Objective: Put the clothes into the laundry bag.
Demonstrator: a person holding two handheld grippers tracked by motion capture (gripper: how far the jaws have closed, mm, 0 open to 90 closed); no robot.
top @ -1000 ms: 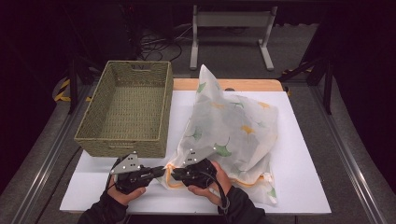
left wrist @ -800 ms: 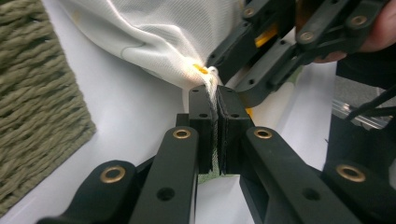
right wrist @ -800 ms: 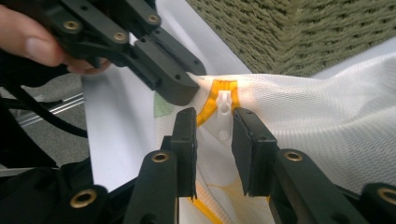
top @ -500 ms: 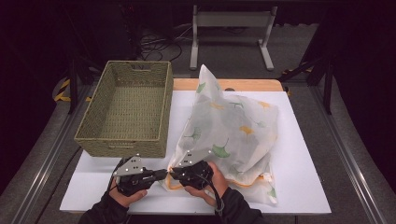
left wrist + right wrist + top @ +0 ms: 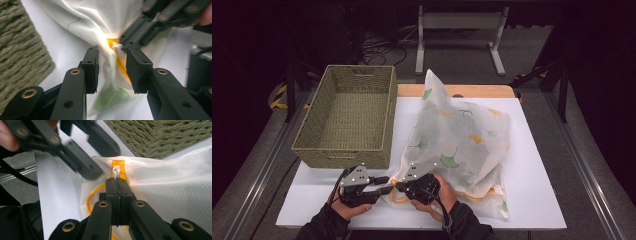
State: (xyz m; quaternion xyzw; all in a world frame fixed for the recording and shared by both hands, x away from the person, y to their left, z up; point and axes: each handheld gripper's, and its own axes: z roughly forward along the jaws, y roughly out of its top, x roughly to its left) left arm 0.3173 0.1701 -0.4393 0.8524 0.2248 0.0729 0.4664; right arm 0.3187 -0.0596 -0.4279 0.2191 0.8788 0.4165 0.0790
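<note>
While gathered at its near-left corner, mesh laundry bag [image 5: 462, 140] lies across the middle and right of the white board [image 5: 537, 200], printed with green and yellow leaves, its far end rising in a peak. Right gripper [image 5: 398, 186] pinched fully shut on the bag's orange zip edge, small white zip pull [image 5: 115, 172] poking up just beyond the closed pads (seen plainly in the right gripper view). Left gripper [image 5: 384, 180] facing it from the left, jaws just parted to a narrow gap, a fold of the bag's fabric and orange trim running between the pads [image 5: 90, 67] without being squeezed. Both near the board's front edge, tips almost meeting. Woven basket [image 5: 347, 120] at the far-left corner, just beside the bag.
</note>
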